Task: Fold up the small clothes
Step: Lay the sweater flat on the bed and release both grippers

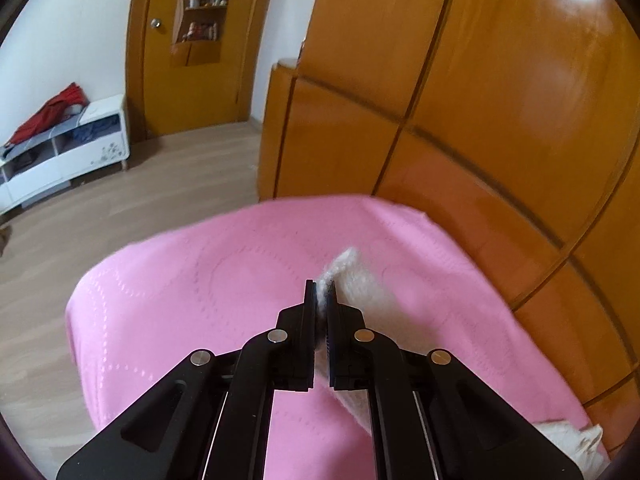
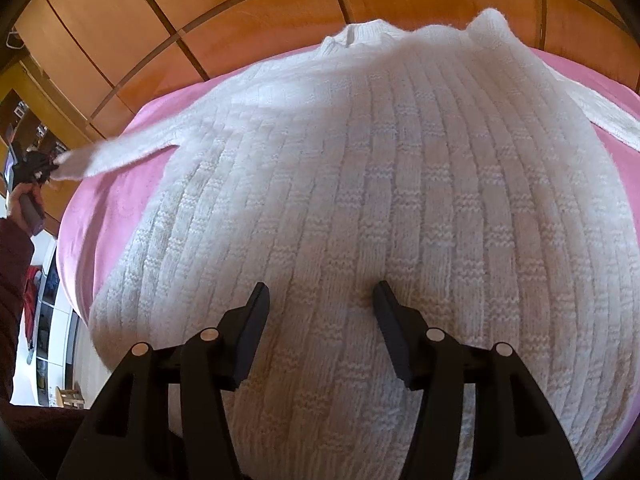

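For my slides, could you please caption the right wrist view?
Open right tool presses on white knitted sweater over pink bedspread; left tool pulls one sleeve.

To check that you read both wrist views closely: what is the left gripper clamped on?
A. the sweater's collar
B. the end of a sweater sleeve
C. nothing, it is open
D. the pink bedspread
B: the left gripper pinches white fuzzy knit, and the right wrist view shows it holding the cuff of the white knit sweater sleeve.

wooden wardrobe (image 1: 460,100) | wood floor (image 1: 180,184) | white cabinet (image 1: 68,152) | door (image 1: 192,44)
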A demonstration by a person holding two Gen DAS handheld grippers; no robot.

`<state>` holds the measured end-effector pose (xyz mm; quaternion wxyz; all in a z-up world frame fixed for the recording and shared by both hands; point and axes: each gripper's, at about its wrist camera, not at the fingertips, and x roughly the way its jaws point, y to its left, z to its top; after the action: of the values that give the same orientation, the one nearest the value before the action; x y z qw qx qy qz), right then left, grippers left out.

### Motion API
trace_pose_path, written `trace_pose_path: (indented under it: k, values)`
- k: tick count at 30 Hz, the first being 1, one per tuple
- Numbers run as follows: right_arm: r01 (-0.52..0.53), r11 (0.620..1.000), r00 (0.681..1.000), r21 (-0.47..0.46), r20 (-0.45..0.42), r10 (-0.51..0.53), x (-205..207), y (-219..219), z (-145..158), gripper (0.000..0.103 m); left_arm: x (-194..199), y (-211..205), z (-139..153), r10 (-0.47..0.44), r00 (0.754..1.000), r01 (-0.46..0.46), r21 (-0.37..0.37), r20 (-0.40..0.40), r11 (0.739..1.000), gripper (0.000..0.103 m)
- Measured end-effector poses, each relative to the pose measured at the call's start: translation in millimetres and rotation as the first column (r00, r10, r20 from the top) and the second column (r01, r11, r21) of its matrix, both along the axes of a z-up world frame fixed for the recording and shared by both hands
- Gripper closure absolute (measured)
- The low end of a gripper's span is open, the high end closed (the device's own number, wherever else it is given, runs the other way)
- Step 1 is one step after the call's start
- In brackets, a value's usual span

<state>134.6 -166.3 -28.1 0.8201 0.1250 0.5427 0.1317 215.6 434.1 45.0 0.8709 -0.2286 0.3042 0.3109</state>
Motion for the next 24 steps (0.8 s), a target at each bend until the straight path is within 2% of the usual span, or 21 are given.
trace_pose_path:
  k: [2,4,5,6,7,8,9,10,11,12,14,16,18,20,22,23,24]
  values:
    - [0.003,1.0,1.0,-0.002,0.003,-0.003,-1,0,0,0.047,8,-10,-15,-0.078,0.997,0.077,-0.07,0.0,0.995,0.097]
    - [0.009,1.0,1.0,-0.002,0.008,-0.009,-3,2,1,0.047,0,-33,-28,-0.201,0.98,0.199,-0.151,0.0,0.968,0.07]
    - [0.012,1.0,1.0,0.001,0.01,-0.012,-4,0,2,0.047,-8,-48,-33,-0.252,0.967,0.253,-0.177,0.025,0.951,0.048]
    - [0.014,1.0,1.0,0.003,0.012,-0.014,-5,0,3,0.047,-12,-60,-37,-0.292,0.955,0.296,-0.195,0.048,0.935,0.042]
    - [0.013,1.0,1.0,0.002,0.016,-0.013,-7,-3,6,0.047,-22,-75,-41,-0.349,0.935,0.355,-0.221,0.069,0.908,0.042]
    - [0.016,1.0,1.0,-0.006,0.025,-0.016,-9,-7,9,0.047,-34,-96,-47,-0.439,0.894,0.447,-0.268,0.096,0.853,0.042]
    - [0.027,0.999,0.999,-0.018,0.034,-0.027,-10,-14,13,0.047,-40,-111,-51,-0.488,0.865,0.499,-0.298,0.115,0.814,0.042]
    - [0.053,0.998,0.997,-0.033,0.049,-0.052,-13,-24,17,0.046,-53,-131,-57,-0.552,0.823,0.562,-0.33,0.135,0.758,0.042]
    - [0.076,0.996,0.996,-0.04,0.055,-0.074,-14,-31,21,0.046,-63,-144,-61,-0.593,0.791,0.605,-0.347,0.153,0.717,0.042]
    - [0.114,0.992,0.992,-0.046,0.061,-0.111,-18,-49,25,0.046,-80,-163,-67,-0.647,0.739,0.663,-0.375,0.188,0.648,0.042]
    - [0.189,0.979,0.98,-0.076,0.073,-0.184,-29,-85,31,0.045,-106,-192,-78,-0.714,0.67,0.72,-0.411,0.204,0.559,0.042]
    - [0.254,0.96,0.966,-0.116,0.078,-0.246,-43,-117,34,0.044,-139,-221,-90,-0.758,0.603,0.762,-0.46,0.249,0.456,0.036]
    - [0.308,0.94,0.951,-0.145,0.065,-0.302,-58,-145,33,0.043,-157,-239,-100,-0.771,0.58,0.771,-0.481,0.263,0.416,0.036]
    - [0.335,0.931,0.942,-0.142,0.033,-0.334,-73,-166,28,0.04,-174,-259,-111,-0.789,0.551,0.777,-0.512,0.273,0.365,0.036]
    - [0.337,0.937,0.94,-0.093,-0.024,-0.341,-90,-177,20,0.041,-180,-275,-117,-0.815,0.525,0.785,-0.509,0.245,0.353,0.036]
    - [0.325,0.945,0.943,-0.046,-0.062,-0.328,-97,-178,14,0.047,-182,-283,-120,-0.823,0.515,0.791,-0.502,0.239,0.349,0.04]
    - [0.307,0.952,0.947,-0.012,-0.092,-0.307,-103,-174,10,0.052,-181,-287,-123,-0.832,0.505,0.793,-0.504,0.231,0.342,0.066]
